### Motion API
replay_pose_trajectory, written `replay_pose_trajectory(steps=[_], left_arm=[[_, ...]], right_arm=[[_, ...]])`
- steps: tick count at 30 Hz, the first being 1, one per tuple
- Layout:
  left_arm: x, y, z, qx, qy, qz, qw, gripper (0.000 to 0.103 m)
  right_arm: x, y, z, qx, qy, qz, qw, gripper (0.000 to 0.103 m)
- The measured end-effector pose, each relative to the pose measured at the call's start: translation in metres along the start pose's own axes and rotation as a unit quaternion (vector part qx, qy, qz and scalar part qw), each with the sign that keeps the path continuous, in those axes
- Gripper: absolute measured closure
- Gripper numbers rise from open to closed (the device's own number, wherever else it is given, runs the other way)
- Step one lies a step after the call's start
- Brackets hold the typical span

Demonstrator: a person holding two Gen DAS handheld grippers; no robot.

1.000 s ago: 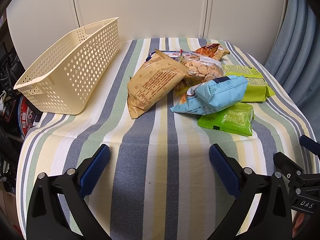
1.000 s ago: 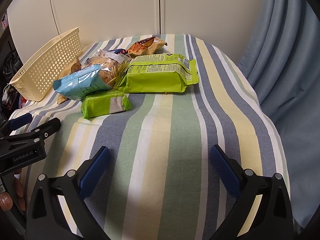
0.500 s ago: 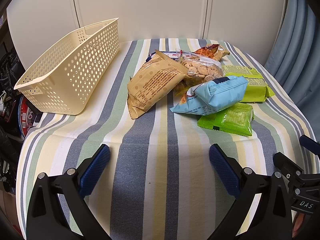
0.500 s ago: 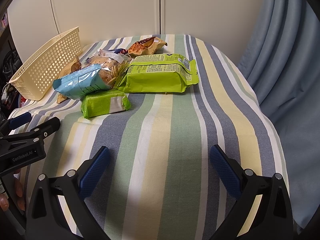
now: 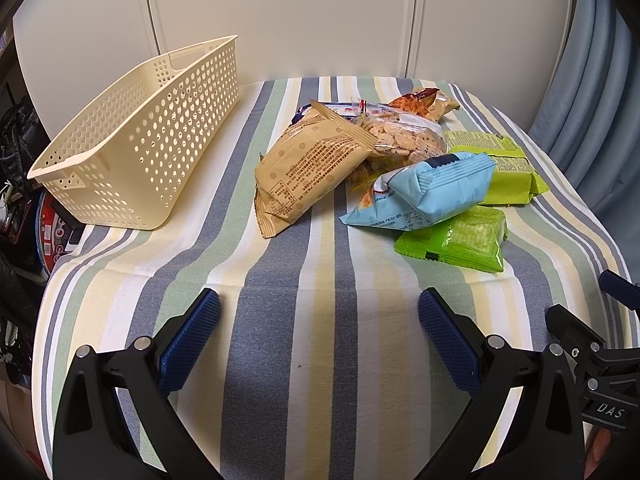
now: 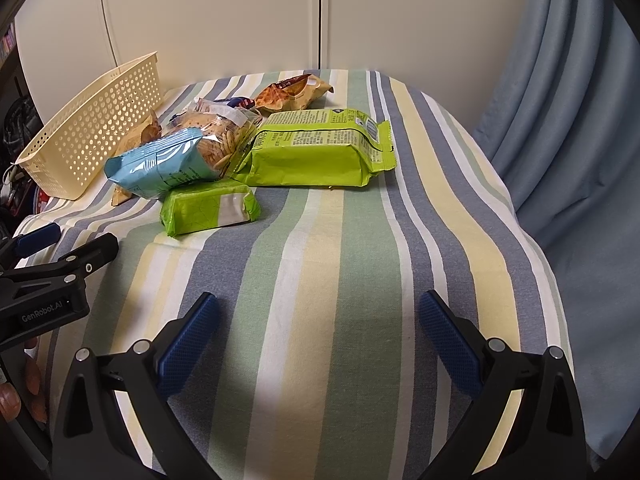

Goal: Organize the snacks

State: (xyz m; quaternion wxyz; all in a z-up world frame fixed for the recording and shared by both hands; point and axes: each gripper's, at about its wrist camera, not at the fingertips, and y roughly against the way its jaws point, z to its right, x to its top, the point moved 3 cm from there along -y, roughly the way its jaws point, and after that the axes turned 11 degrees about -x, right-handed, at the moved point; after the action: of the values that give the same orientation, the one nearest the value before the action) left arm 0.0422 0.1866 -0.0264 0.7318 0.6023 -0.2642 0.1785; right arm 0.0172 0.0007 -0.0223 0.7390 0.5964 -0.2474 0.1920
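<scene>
A heap of snack packs lies mid-table: a tan bag (image 5: pixel 312 168), a clear cracker bag (image 5: pixel 400 140), a light blue bag (image 5: pixel 432 188), a small green pack (image 5: pixel 460 240), a large green pack (image 6: pixel 316 148) and an orange-printed bag (image 6: pixel 292 92) at the back. A cream perforated basket (image 5: pixel 140 140) stands empty at the left. My left gripper (image 5: pixel 320 336) hovers open over the near cloth, short of the heap. Further right, my right gripper (image 6: pixel 320 336) is open too, with nothing between its fingers.
A striped cloth (image 6: pixel 360 260) covers the table and drops off at the front and sides. White cupboard doors (image 5: pixel 280 12) stand behind, a blue curtain (image 6: pixel 580 120) hangs at the right, and dark clutter (image 5: pixel 20 200) sits beyond the left edge.
</scene>
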Motion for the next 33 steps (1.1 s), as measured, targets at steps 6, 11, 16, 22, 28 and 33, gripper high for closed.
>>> replay_pose_trajectory(steps=[6,11,16,22,28,33], left_arm=[[0.002,0.004,-0.005,-0.012,0.000,-0.002,0.9999,0.002],[0.009,0.016,-0.027,-0.013,0.021,0.016,0.9996,0.002],[0.018,0.017,-0.045,-0.014,0.034,0.022,0.9991,0.002],[0.032,0.003,-0.051,-0.008,0.020,0.011,0.9997,0.002],[0.048,-0.015,-0.054,-0.008,0.011,-0.003,0.9999,0.002],[0.060,-0.029,-0.057,-0.009,0.006,-0.010,0.9999,0.002]], right_arm=[[0.002,0.004,-0.001,0.000,0.001,0.002,1.000,0.005],[0.007,0.009,0.007,0.035,-0.038,0.007,0.999,0.005],[0.012,0.010,0.006,0.054,-0.051,0.009,0.997,0.005],[0.013,0.014,-0.006,0.063,-0.037,0.013,0.997,0.005],[0.015,0.016,-0.010,0.073,-0.033,0.018,0.997,0.005],[0.015,0.014,-0.011,0.077,-0.032,0.017,0.996,0.005]])
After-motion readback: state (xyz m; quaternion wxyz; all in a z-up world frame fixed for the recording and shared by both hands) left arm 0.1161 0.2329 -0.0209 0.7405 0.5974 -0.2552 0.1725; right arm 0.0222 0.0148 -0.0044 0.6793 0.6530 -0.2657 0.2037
